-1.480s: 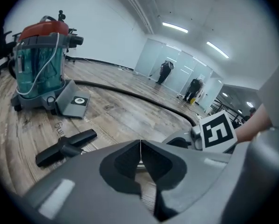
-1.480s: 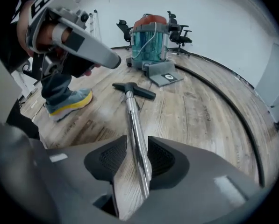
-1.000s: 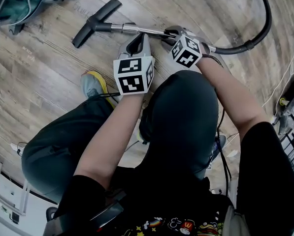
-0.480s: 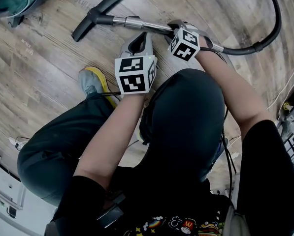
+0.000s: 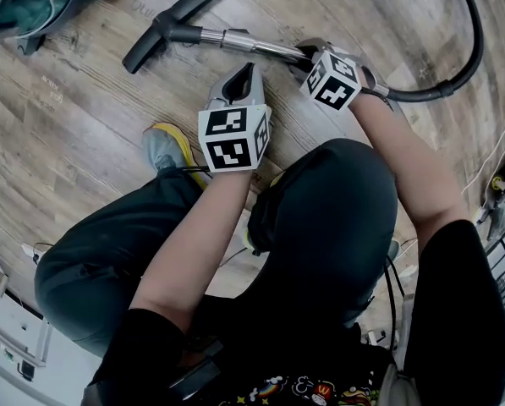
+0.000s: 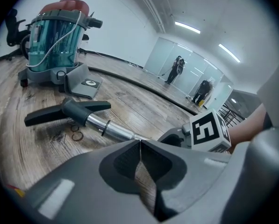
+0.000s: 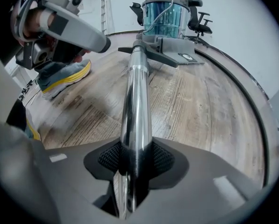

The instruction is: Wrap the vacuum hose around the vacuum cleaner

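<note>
The vacuum cleaner (image 6: 57, 41), a teal canister with a red top, stands on the wood floor at the back, also in the right gripper view (image 7: 167, 13). Its chrome wand (image 5: 252, 45) lies on the floor and ends in a black floor nozzle (image 5: 172, 24). The black hose (image 5: 463, 49) curves away to the right. My right gripper (image 5: 307, 53) has just been closing its jaws, and its pads press both sides of the wand (image 7: 135, 101). My left gripper (image 5: 245, 73) hovers just in front of the wand, shut and empty (image 6: 140, 143).
A grey shoe with a yellow sole (image 5: 167, 146) is planted left of the left gripper. The person's knees fill the near floor. A white rack (image 5: 7, 311) sits bottom left, and cables (image 5: 497, 142) run along the right. An office chair (image 7: 200, 17) stands behind the canister.
The left gripper has sunk slightly toward the floor beside the wand. The right gripper stays at the same spot on the wand. The wand and nozzle have not moved.
</note>
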Demonstrator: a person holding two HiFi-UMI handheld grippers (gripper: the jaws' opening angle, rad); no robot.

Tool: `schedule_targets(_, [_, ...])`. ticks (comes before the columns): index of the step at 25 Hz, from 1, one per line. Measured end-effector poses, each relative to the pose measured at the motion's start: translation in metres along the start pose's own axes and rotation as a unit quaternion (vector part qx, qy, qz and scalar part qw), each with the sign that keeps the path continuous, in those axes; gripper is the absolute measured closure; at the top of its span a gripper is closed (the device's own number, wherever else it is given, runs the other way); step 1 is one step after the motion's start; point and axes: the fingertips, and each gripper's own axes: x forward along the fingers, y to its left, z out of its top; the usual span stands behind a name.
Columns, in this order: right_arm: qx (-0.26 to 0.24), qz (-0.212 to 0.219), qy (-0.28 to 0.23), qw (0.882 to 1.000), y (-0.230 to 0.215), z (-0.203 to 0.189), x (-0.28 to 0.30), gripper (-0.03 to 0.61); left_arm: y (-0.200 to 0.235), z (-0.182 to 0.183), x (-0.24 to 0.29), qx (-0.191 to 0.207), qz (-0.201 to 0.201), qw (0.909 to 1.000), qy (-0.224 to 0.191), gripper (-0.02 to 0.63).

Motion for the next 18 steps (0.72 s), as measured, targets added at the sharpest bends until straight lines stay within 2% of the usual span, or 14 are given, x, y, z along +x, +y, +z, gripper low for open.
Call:
schedule_targets(6, [0.031,0.006,-0.053,0.998,0.011,0.054,-0.07,0.407,-0.003,0.026,-0.043,-0.02,0.008,0.9997,-0.009,0.612])
schedule_targets(12, [0.074,0.006,-0.112,0.991,0.038,0.145,-0.176,0.411,-0.013,0.105,-0.138,-0.018,0.03,0.9987,-0.038,0.614])
schedule_targets(15, [0.088,0.007,-0.129,0.988,0.05,0.189,-0.234,0.414,-0.013,0.149,-0.194,-0.023,0.051,0.9969,-0.055,0.614])
schedule_targets(18, [0.101,0.001,-0.146,0.984,0.055,0.228,-0.293,0.416,-0.023,0.192,-0.248,-0.013,0.062,0.9956,-0.069,0.614])
